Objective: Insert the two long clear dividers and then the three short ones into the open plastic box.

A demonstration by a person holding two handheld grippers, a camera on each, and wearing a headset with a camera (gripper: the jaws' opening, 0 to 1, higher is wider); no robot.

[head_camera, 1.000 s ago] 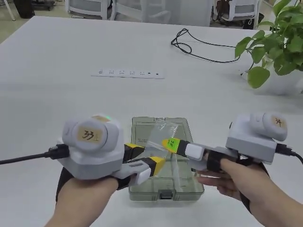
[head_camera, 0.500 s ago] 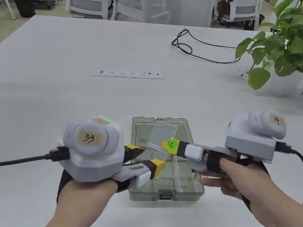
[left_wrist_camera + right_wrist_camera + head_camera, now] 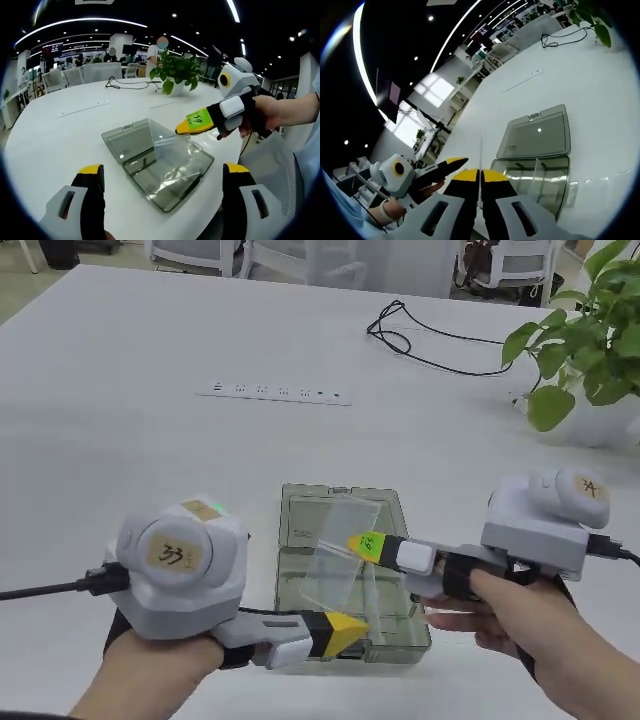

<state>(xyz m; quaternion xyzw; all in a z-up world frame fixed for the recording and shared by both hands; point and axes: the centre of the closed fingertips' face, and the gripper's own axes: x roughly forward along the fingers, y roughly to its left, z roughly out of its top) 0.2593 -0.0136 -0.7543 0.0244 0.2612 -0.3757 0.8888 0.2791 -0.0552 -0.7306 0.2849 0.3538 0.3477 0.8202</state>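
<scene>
**Right tool (image 3: 365,545) pinches a clear divider (image 3: 335,555) over the open box (image 3: 290,585); left tool (image 3: 340,628) spread wide**

Head view: The box sits near the front edge of the white surface (image 3: 150,440). Its lid (image 3: 300,510) is folded back flat on the far side. The right tool reaches in level from the right, with a hand (image 3: 510,605) wrapped round its grip. It holds the divider tilted over the left half of the base. The left tool lies low at the box's near-left corner, its yellow tip by the front wall. From here the gap between its jaws cannot be judged. A narrow clear strip (image 3: 370,590) appears to stand lengthwise in the base, to the right of the held sheet. Farther off lie a power strip (image 3: 275,392) and a black cable (image 3: 430,340), and a plant (image 3: 585,330) stands at the far right. Broad bare surface separates them from the box.

Left gripper view: This tool's two jaws stand far apart, one on each side of the box, with nothing between them. The right tool enters from the right, its tip closed on the divider's upper corner. The sheet's lower edge dips toward the base.

Right gripper view: The jaws are pressed together on the divider, which shows edge-on as a thin line rising from them. The left tool comes in from the left, near but apart. The base and lid lie to the right, with open surface all around.
</scene>
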